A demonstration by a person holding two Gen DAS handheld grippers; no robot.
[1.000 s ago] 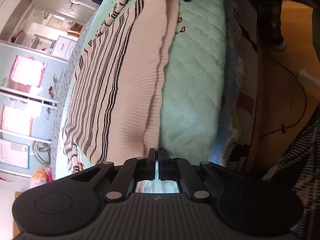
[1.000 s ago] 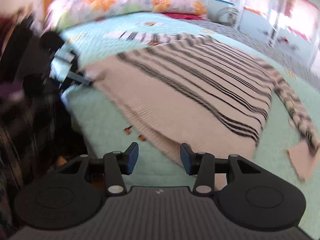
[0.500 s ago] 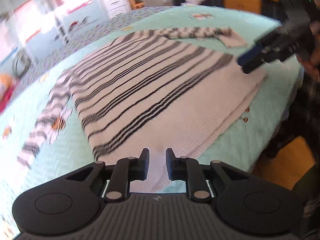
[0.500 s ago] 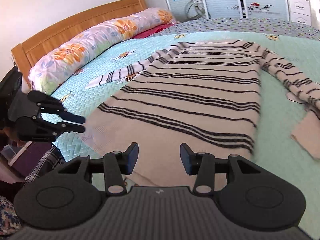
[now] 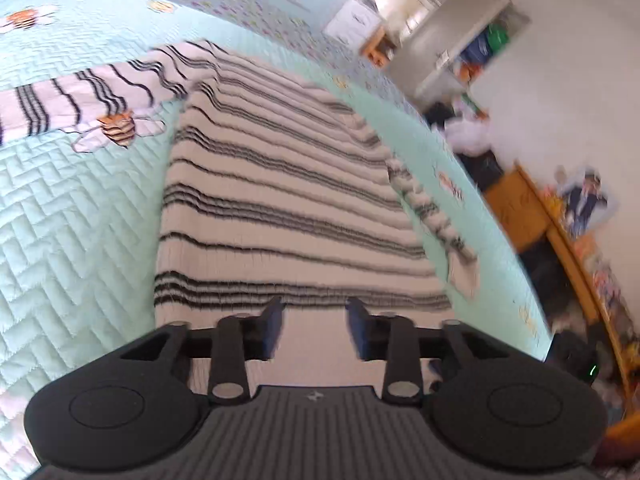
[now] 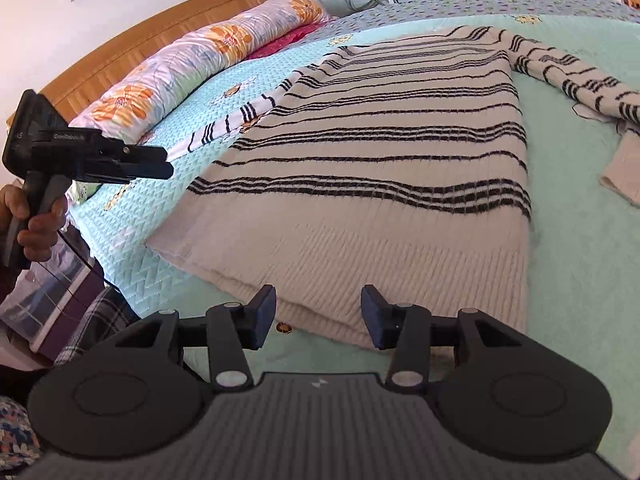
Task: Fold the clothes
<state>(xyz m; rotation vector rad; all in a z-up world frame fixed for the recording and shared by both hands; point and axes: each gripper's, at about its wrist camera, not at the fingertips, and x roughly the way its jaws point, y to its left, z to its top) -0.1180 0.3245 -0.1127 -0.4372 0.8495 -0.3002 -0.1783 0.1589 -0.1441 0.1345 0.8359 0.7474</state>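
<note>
Both grippers, left gripper [image 5: 314, 328] just opened and right gripper [image 6: 318, 316], hover wide and empty over the spread cream black-striped knitted sweater [image 6: 380, 184]; next, likely grasp the sleeve [image 6: 576, 80] at two o'clock.

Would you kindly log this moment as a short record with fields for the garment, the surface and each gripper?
garment: cream knit sweater with black stripes, spread flat, both sleeves out to the sides
surface: mint quilted bedspread
left gripper: jaws have just been opening, nothing between them, above the hem
right gripper: open, empty, over the hem's edge
fold: not yet started
</note>
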